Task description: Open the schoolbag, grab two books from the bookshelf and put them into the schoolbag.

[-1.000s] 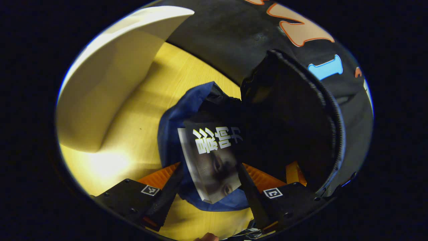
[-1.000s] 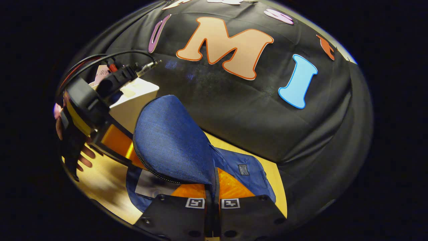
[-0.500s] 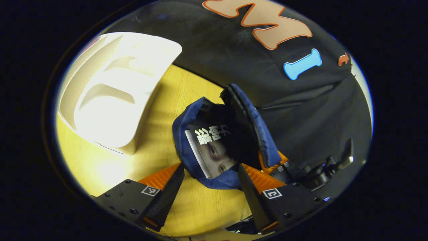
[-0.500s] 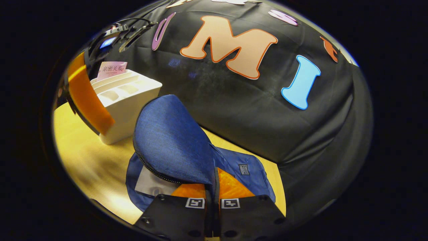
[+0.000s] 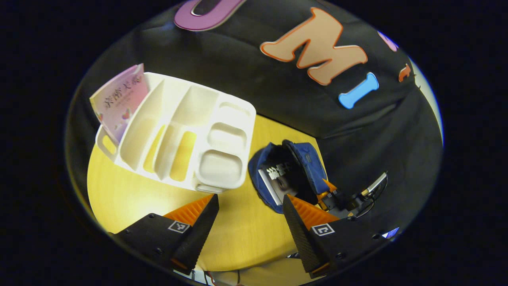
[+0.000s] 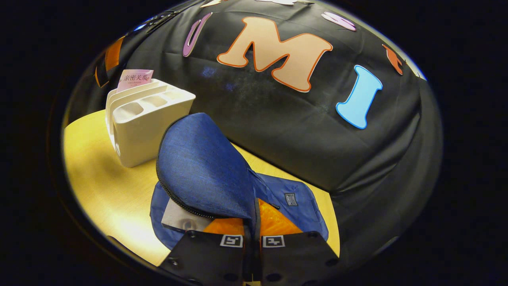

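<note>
The blue schoolbag point(image 5: 265, 186) point(image 6: 289, 200) lies open on the yellow table. My right gripper point(image 6: 253, 222) is shut on its raised flap point(image 6: 202, 167), holding it up. A dark book with a face on the cover point(image 5: 278, 180) point(image 6: 178, 218) sits inside the bag mouth. The white bookshelf point(image 5: 186, 135) point(image 6: 143, 119) stands to the left, with a pink book point(image 5: 119, 99) point(image 6: 134, 79) upright in its far slot. My left gripper point(image 5: 250, 206) hangs open and empty high above the table, between shelf and bag. The right gripper point(image 5: 341, 198) also shows beside the bag in the left gripper view.
The shelf's other slots and front cups are empty. The black cloth wall point(image 6: 285, 119) rises just behind the bag and shelf. Bare yellow tabletop point(image 5: 238, 234) lies in front of the shelf and left of the bag point(image 6: 103, 186).
My left gripper has pulled up and back from the bag, leaving the dark book inside. The shelf and pink book have come into its view. The right gripper holds the flap still.
</note>
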### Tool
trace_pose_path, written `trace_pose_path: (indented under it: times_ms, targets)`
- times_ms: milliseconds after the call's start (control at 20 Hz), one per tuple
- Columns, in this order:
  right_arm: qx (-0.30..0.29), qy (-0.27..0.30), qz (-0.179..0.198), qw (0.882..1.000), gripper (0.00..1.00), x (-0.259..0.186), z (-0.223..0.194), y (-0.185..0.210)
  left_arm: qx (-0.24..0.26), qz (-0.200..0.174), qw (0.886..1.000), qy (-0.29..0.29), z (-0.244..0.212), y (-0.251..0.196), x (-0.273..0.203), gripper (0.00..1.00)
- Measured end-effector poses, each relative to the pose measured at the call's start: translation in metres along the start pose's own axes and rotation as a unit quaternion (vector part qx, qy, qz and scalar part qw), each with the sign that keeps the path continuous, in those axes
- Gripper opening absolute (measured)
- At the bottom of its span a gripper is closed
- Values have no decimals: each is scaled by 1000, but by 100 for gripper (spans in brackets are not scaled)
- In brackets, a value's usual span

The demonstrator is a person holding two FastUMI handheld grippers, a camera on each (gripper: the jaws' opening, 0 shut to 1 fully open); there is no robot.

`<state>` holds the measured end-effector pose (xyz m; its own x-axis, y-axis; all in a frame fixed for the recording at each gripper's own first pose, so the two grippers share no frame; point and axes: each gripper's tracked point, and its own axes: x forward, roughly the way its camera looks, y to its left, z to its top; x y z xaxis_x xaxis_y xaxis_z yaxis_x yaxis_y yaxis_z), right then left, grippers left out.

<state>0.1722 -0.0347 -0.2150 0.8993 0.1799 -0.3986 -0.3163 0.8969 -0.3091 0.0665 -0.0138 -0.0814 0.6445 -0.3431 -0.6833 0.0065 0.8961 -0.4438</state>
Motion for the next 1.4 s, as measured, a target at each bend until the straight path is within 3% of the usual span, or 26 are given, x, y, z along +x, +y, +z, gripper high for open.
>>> trace_pose_path:
  times_ms: [400,550,650,1000,1400]
  targets:
    - [-12,12,-8,1000,6,1,-3,4,-38,98,986,-129,128,112,-77,94]
    - [-11,19,-11,1000,4,3,-6,7,-15,153,978,-143,161,164,-97,94]
    - [-6,25,-13,1000,4,4,-9,9,6,183,974,-130,168,195,-101,94]
    - [-8,44,-30,999,4,6,-13,12,2,201,979,-22,156,230,-59,94]
    - [-19,61,-55,996,2,4,-15,13,88,199,976,23,179,239,-4,91]
